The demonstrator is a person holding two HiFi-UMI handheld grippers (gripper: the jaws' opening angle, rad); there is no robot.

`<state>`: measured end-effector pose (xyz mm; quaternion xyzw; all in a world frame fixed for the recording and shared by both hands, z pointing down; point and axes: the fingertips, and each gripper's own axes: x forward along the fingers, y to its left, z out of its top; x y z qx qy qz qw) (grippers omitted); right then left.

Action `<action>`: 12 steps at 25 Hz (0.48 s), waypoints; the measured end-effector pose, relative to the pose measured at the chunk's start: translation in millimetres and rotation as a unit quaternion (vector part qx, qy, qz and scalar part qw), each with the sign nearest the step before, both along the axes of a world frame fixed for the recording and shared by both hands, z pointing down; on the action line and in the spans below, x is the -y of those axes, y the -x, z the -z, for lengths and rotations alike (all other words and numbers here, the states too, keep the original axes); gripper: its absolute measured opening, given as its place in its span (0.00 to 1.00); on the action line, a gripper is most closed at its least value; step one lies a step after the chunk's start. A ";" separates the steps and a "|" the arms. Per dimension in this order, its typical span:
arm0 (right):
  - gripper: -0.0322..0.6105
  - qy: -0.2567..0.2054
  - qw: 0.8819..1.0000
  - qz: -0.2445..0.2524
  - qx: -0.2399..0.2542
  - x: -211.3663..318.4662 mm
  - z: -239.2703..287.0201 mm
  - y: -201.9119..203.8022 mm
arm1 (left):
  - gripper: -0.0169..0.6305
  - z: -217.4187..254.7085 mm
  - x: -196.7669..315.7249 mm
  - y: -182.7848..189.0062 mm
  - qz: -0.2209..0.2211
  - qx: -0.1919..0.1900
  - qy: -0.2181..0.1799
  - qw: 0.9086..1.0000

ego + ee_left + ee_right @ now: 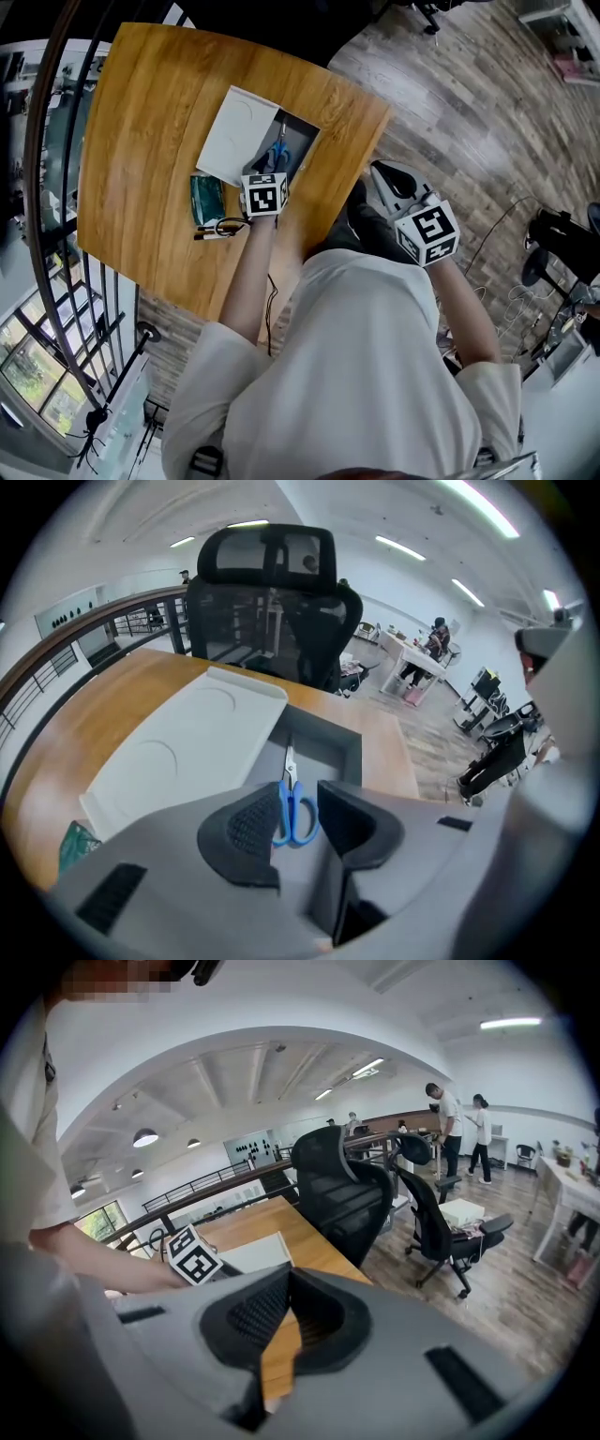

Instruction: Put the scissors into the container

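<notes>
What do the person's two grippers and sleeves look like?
The left gripper and the right gripper look alike: smooth grey bodies with black rounded jaws whose pads bear a fine grid texture. Each carries a white cube printed with black square markers. The person wears a loose white top with short sleeves.

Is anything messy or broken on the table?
Nothing looks spilled or broken. The scissors lie flat inside the grey container. The white lid is off and lies right beside it on the table. A green packet sits nearby. All looks tidy.
</notes>
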<state>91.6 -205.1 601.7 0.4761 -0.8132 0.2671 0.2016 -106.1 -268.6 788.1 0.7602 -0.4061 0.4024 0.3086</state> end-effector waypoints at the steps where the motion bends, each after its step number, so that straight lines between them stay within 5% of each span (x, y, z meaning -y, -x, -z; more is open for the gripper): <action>1: 0.05 -0.003 1.000 0.002 -0.001 -2.5 3.6 -0.1 | 0.21 8.9 -2.7 0.4 0.001 -0.003 -0.007 1.000; 12: 0.05 -0.045 0.994 0.094 -0.020 -7.1 46.4 -0.6 | 0.14 117.0 -31.8 5.2 0.073 -0.021 -0.097 0.992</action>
